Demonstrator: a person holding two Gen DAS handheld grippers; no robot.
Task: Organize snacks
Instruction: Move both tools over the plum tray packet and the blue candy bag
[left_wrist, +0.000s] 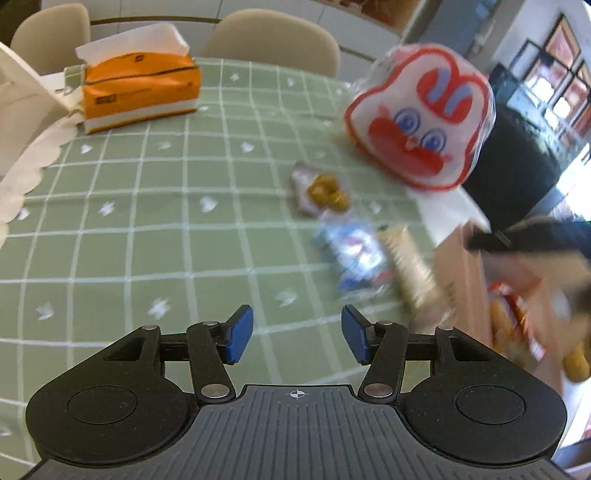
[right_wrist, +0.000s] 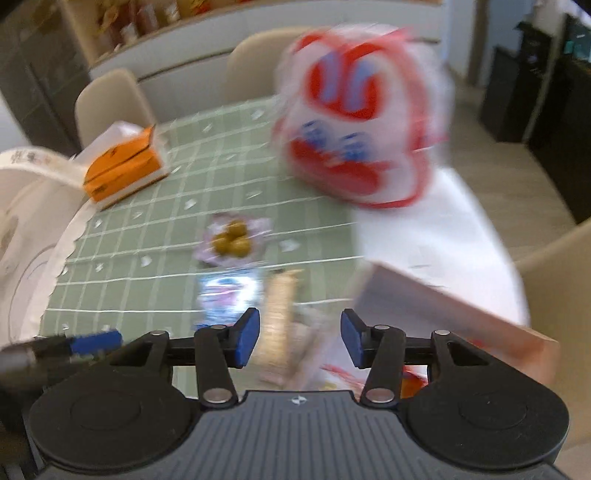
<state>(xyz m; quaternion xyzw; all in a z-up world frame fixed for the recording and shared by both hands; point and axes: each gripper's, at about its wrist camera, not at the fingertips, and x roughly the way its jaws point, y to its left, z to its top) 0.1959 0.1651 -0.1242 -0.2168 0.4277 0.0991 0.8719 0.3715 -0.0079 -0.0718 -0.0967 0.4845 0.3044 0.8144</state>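
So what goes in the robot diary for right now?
left gripper: open, empty | right gripper: open, empty | loose: olive packet, cracker pack

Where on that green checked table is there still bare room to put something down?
Bare cloth runs from the orange tissue box to the left gripper. It's crowded on the right: olive packet, blue packet, cracker sleeve, rabbit bag, cardboard box.

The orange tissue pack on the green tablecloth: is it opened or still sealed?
Opened. In the left wrist view, white tissue stands up out of the top of the orange tissue pack, so its top is not sealed.
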